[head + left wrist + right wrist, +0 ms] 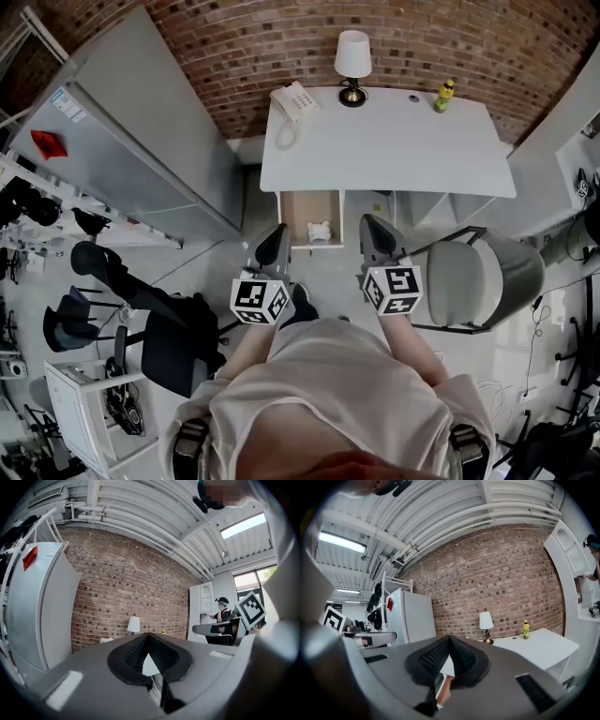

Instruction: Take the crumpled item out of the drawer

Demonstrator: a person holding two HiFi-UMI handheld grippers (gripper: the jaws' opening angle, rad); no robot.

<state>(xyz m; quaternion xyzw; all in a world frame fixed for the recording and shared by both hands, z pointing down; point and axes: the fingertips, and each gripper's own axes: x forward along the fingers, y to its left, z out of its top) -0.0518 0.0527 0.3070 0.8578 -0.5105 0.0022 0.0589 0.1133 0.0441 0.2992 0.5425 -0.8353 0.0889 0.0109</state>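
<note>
In the head view a wooden drawer [298, 214] stands pulled open under the left part of the white desk [384, 150]. A small crumpled white item [320, 231] lies at its front edge. My left gripper [277, 232] is just left of the drawer's front, jaws shut and empty. My right gripper [368, 223] is just right of the drawer, also shut with nothing in it. In the left gripper view the black pads of that gripper [148, 635] meet at the tip. In the right gripper view those of the right gripper [449, 638] meet too, and the drawer's wood [443, 693] shows below them.
On the desk stand a lamp [352, 58], a telephone [294, 99] and a yellow bottle [444, 95]. A grey chair [487, 281] is at the right. A black office chair [159, 328] and a tall white fridge [131, 141] are at the left.
</note>
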